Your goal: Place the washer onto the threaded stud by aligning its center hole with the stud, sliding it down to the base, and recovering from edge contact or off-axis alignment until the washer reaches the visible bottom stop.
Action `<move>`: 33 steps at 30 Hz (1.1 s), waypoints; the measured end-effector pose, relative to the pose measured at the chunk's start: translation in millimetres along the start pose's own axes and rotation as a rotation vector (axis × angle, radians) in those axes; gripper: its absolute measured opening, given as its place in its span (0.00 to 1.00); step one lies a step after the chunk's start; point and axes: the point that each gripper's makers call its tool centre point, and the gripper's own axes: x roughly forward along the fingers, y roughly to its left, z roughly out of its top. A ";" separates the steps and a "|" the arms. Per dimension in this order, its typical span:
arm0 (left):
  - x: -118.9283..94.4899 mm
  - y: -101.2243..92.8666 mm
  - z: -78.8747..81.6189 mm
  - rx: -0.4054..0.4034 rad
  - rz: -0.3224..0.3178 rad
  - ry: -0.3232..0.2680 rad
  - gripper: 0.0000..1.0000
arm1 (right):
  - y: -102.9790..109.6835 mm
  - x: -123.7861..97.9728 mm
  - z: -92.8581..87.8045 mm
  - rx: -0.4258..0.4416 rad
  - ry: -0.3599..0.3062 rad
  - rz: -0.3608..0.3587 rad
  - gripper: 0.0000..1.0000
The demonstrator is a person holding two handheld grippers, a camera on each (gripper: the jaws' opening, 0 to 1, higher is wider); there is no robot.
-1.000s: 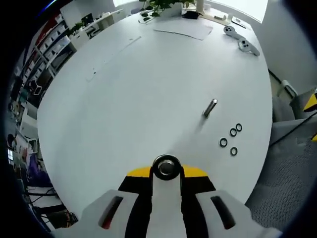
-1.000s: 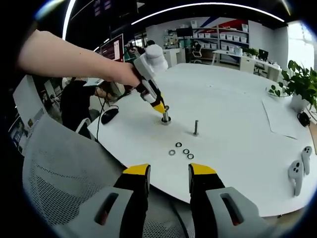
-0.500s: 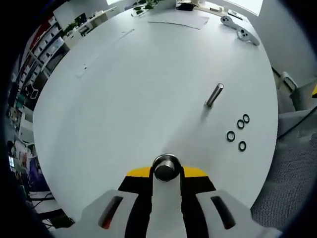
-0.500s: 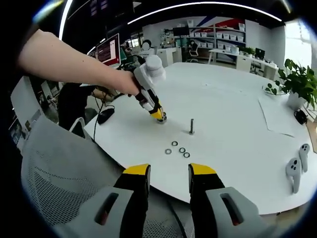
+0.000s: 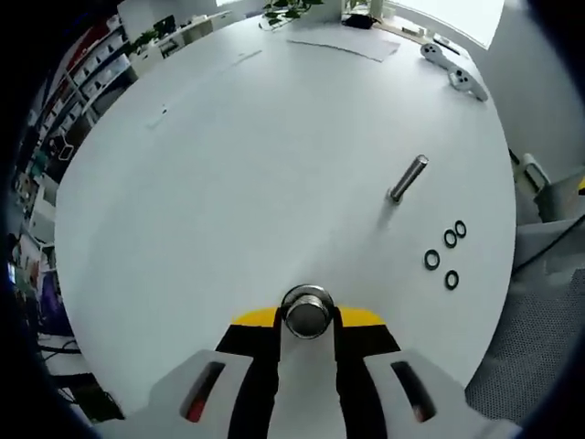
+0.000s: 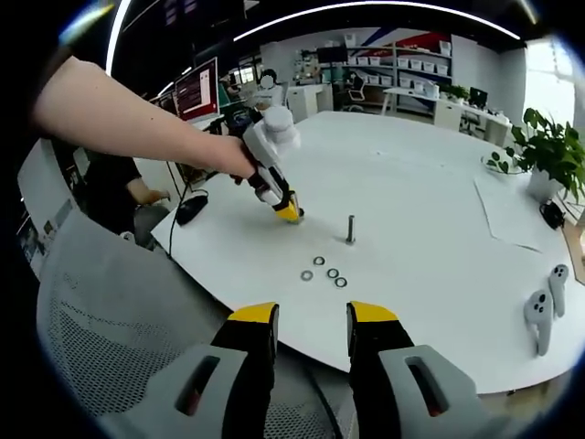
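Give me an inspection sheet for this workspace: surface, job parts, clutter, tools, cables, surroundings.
Surface: white round table, mostly bare.
Job's things: threaded stud upright on the table; four washers lying loose beside it, none on the stud.
Clutter: two white controllers near the table edge, a paper sheet, a black mouse.
Grippers: left tool shut on a metal cylinder; right tool open, hanging off the table's edge, holding nothing.
Cables: a dark cable runs down from the mouse.
Surroundings: mesh chair, potted plant, shelving and desks behind.
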 end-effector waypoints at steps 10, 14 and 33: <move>-22.0 0.8 -5.9 -0.032 0.030 -0.063 0.22 | 1.5 0.3 -0.7 -0.006 0.005 0.007 0.32; -34.6 1.6 -6.2 -0.073 0.051 -0.131 0.23 | 2.8 0.3 0.8 -0.003 -0.002 0.014 0.32; -108.0 -30.1 -42.1 -0.255 0.131 -0.298 0.27 | 20.3 2.5 1.1 -0.058 0.001 0.095 0.32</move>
